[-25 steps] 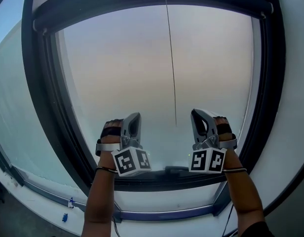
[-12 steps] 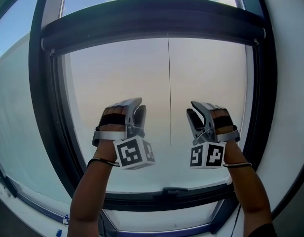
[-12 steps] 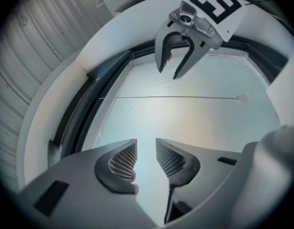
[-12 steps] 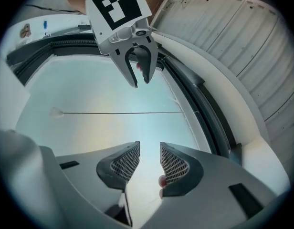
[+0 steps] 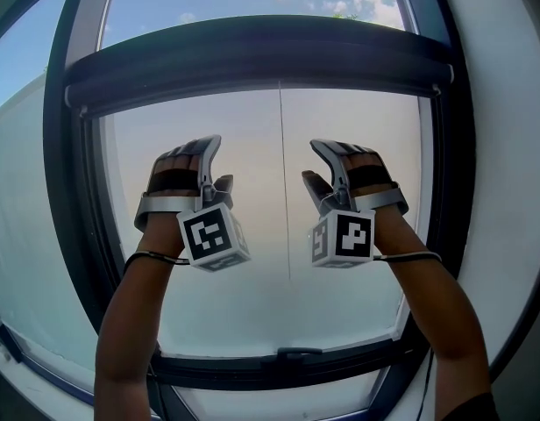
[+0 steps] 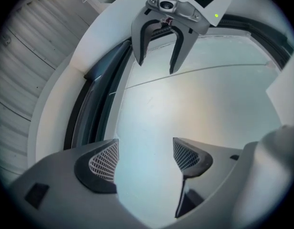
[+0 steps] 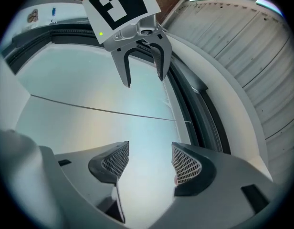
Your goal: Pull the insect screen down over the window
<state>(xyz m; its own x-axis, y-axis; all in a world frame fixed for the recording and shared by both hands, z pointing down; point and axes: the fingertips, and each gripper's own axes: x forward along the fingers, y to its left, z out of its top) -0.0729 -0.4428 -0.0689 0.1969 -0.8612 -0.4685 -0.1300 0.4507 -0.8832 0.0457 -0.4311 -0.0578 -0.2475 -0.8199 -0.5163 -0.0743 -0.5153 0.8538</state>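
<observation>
The pale insect screen [image 5: 358, 139] hangs over the pane from the dark roller box [image 5: 252, 60] down to its bottom bar [image 5: 252, 368], which carries a small handle [image 5: 301, 354]. A thin cord [image 5: 281, 182] runs down the middle. My left gripper [image 5: 217, 160] and right gripper [image 5: 314, 162] are raised in front of the mesh, either side of the cord and well above the bar. Both have just been opening and now stand open with nothing between them. The mesh fills the gap of the left gripper [image 6: 143, 159] and of the right gripper [image 7: 149, 161].
A thick dark window frame [image 5: 73, 200] rings the screen, with white wall [image 5: 507, 147] to the right. Blue sky shows above the roller box. Each gripper view shows the other gripper [image 6: 159, 66] [image 7: 143, 78] and the side track [image 7: 194, 104].
Both grippers have risen from just above the bottom bar to mid-window. Their jaws have spread apart. The view has tilted up, so more sky shows.
</observation>
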